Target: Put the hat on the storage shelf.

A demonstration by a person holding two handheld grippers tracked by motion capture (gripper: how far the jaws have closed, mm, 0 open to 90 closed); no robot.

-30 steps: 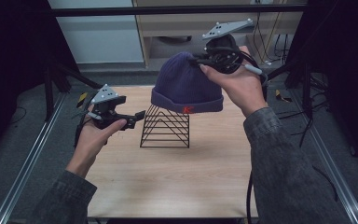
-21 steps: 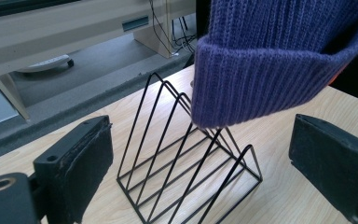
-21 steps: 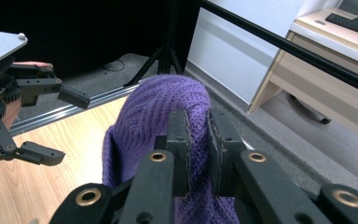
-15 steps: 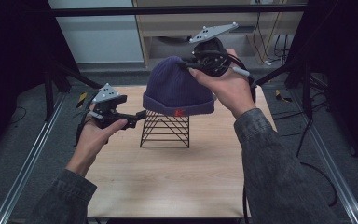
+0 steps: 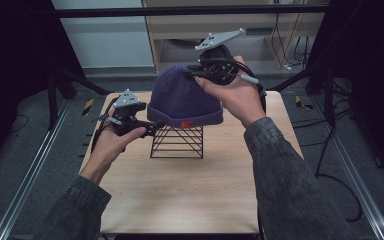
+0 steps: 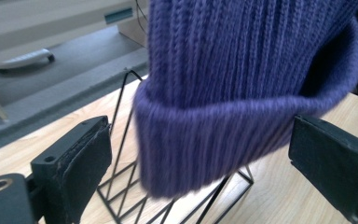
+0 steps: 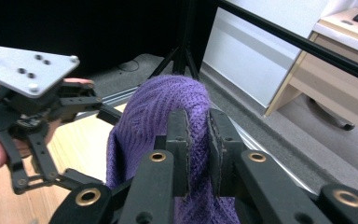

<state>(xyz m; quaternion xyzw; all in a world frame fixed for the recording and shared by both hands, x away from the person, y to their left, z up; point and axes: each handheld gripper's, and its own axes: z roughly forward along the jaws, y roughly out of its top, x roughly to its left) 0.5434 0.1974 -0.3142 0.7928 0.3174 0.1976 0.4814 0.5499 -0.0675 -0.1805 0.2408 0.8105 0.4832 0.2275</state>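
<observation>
A purple knit beanie (image 5: 182, 97) with a small red mark on its cuff hangs over the black wire stand (image 5: 177, 142) on the wooden table (image 5: 190, 195). My right gripper (image 7: 198, 128) is shut on a fold of the beanie's crown (image 7: 161, 105) and holds it up from above right. My left gripper (image 6: 200, 154) is open at the stand's left side; the beanie's cuff (image 6: 214, 135) hangs between its wide-apart jaws, and the pads do not press it. The high view has the left gripper (image 5: 147, 129) low at the cuff's left edge. The cuff covers the stand's top.
A light wooden cabinet (image 5: 180, 30) and cables (image 5: 290, 45) lie beyond the table's far edge. Metal rails (image 5: 30, 170) run along the floor on both sides. Dark curtains close in the left and right.
The right gripper has carried the beanie leftward and a little down, from above and right of the stand until its cuff covers the stand's top. The left gripper has hardly moved.
</observation>
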